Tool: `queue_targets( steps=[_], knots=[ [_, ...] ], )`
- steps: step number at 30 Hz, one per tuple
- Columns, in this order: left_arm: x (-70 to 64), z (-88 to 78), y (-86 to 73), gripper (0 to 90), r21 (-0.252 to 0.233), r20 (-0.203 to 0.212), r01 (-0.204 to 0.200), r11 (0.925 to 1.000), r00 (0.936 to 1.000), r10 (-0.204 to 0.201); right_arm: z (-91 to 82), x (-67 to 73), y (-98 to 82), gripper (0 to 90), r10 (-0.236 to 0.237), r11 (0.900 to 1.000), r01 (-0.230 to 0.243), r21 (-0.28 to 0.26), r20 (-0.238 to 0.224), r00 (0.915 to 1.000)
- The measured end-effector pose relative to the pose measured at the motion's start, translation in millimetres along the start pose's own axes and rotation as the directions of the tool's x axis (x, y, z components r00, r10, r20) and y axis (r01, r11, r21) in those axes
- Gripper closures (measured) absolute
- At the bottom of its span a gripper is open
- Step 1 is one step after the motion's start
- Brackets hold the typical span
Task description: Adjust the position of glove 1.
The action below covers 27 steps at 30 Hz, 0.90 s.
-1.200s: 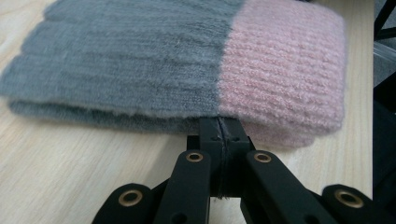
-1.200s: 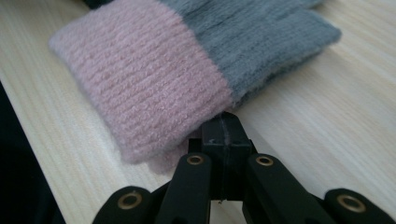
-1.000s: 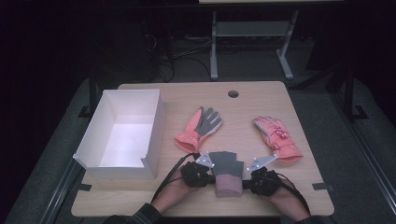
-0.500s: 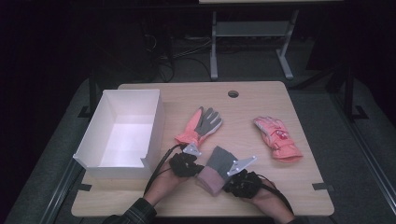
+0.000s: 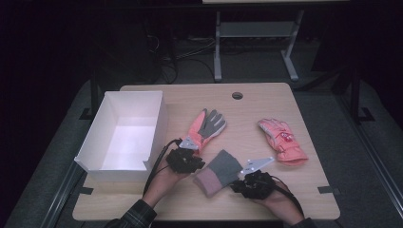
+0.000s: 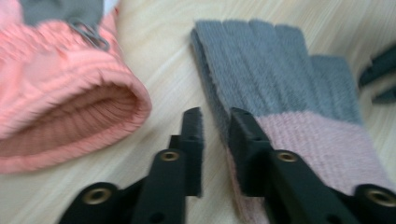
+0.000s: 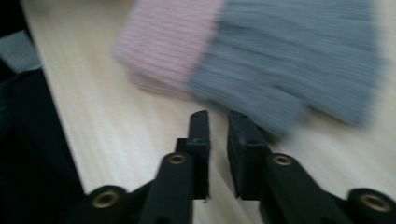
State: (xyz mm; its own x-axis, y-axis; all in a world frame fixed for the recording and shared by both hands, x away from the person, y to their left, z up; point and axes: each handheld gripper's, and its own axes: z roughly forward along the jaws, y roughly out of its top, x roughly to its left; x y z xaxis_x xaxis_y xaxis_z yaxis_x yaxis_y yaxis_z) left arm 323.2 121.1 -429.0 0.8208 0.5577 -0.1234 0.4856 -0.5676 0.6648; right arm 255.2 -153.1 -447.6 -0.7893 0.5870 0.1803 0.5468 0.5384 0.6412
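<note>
Both hands have carried the grey and pink knit glove [image 5: 218,172] leftward and turned it since 1 second ago, when it lay square between the 2 grippers at the front edge; it now lies slanted on the table [image 5: 266,102], grey fingers up and to the right, pink cuff down and to the left.

Jaws of the left gripper [image 5: 186,161] have just been opening and now stand a narrow gap apart. In the left gripper view that gripper [image 6: 215,122] hangs at the long edge of the glove [image 6: 285,98]; its right jaw lies over the seam of grey and pink, nothing is pinched in the gap. The right gripper [image 5: 254,183] has also just been opening, its jaws a slit apart with bare wood between them. In the right gripper view it [image 7: 217,119] sits just below the blurred thumb of the glove [image 7: 261,51], and I cannot tell whether a jaw tip touches the wool.

Just beside the left gripper lies the cuff of an orange glove with a grey palm [image 5: 206,128]. A pink padded glove [image 5: 281,140] lies to the right, well apart. A white box [image 5: 124,134] stands open at the left of the table.
</note>
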Motion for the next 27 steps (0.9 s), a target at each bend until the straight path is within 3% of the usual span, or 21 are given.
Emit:
queue_targets(
  steps=[1,2,3,4,5,6,8,12,19,23,25,27],
  knots=[
    [0.0,0.0,0.0,65.6,0.0,0.0,0.0,1.0,1.0,0.0,0.0,0.0,0.0,73.2,0.0,1.0,0.0,0.0,0.0,1.0],
    [-0.5,-2.0,0.7,65.6,-0.007,0.013,0.012,0.9999,0.9998,-0.012,-4.3,-3.4,-1.5,67.4,0.022,1.0,-0.022,-0.01,0.016,0.9996],
    [-0.6,-3.4,1.5,60.1,-0.005,0.025,0.012,0.9999,0.9996,-0.011,-7.9,-6.7,-2.8,61.5,0.035,0.999,-0.034,-0.024,0.033,0.9989],
    [-2.1,-3.2,2.5,53.8,-0.012,0.034,0.022,0.9997,0.9992,-0.021,-11.3,-9.6,-3.8,56.2,0.043,0.999,-0.041,-0.023,0.053,0.9977],
    [-2.8,-3.3,3.3,47.4,-0.012,0.051,0.004,0.9999,0.9987,-0.004,-13.2,-12.5,-4.7,50.5,0.044,0.999,-0.042,-0.025,0.078,0.996],
    [-4.2,-2.6,4.4,35.4,-0.011,0.062,-0.004,0.9999,0.9981,0.005,-16.5,-17.3,-6.6,42.9,0.064,0.998,-0.06,-0.035,0.114,0.9914],
    [-10.4,2.0,9.2,29.1,-0.029,0.083,-0.005,0.9996,0.9966,0.007,-19.5,-21.7,-8.3,36.6,0.098,0.994,-0.093,-0.05,0.124,0.9874],
    [-16.9,7.7,14.2,18.7,-0.028,0.071,-0.019,0.9994,0.9972,0.021,-21.2,-29.6,-10.9,29.1,0.131,0.991,-0.125,-0.057,0.134,0.9823],
    [-24.6,22.1,19.5,14.7,0.004,0.068,-0.043,0.9991,0.9968,0.043,-25.2,-34.7,-12.1,20.4,0.14,0.989,-0.13,-0.075,0.154,0.9781],
    [-28.4,28.6,20.5,14.1,0.007,0.062,-0.041,0.9992,0.9973,0.04,-25.9,-36.9,-12.6,18.6,0.148,0.988,-0.137,-0.075,0.162,0.9757],
    [-29.3,32.8,20.1,14.1,0.031,0.058,-0.06,0.9977,0.9966,0.059,-26.1,-37.0,-12.6,18.6,0.148,0.988,-0.137,-0.076,0.163,0.9756],
    [-31.8,38.3,19.2,13.5,0.04,0.061,-0.053,0.9978,0.9969,0.05,-26.4,-36.6,-12.4,18.2,0.143,0.988,-0.131,-0.082,0.165,0.9759]
  ],
)
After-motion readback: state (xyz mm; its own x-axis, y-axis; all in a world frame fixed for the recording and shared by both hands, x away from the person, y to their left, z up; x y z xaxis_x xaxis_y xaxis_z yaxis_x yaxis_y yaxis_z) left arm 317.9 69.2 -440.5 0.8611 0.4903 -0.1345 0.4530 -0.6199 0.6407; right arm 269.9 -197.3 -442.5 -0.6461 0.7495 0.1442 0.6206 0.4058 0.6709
